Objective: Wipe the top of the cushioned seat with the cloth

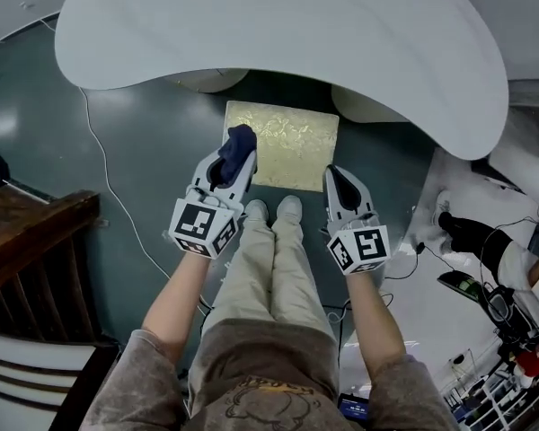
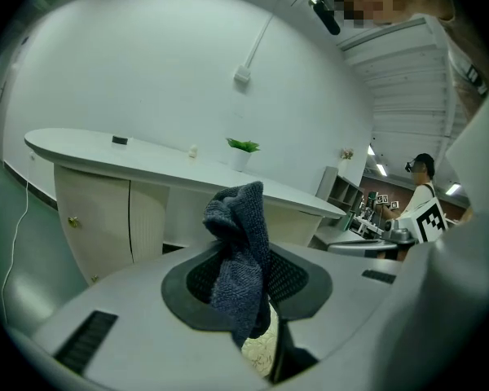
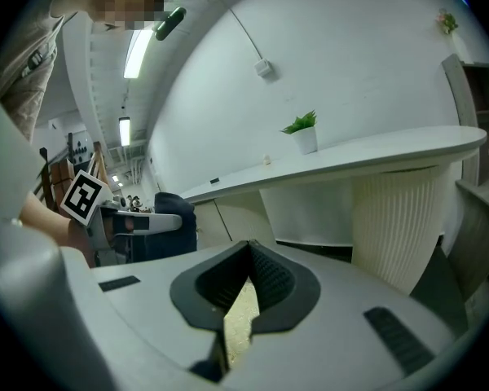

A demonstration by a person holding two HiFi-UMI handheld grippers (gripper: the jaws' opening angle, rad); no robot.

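The cushioned seat (image 1: 292, 144) has a pale gold patterned top and stands on the floor just under the edge of the white desk. A dark blue cloth (image 1: 238, 147) is bunched up in my left gripper (image 1: 237, 158), which is shut on it over the seat's front left corner. In the left gripper view the cloth (image 2: 238, 251) sticks up out of the closed jaws. My right gripper (image 1: 338, 178) hovers at the seat's front right edge, shut with nothing in it. A sliver of the seat (image 3: 241, 320) shows below its closed jaws.
A curved white desk (image 1: 278, 34) overhangs the seat's far side. The person's shoes (image 1: 271, 211) stand right before the seat. A dark wooden chair (image 1: 31, 241) is at left, a cable (image 1: 108, 187) runs over the floor, and gear clutters the right side (image 1: 485, 268).
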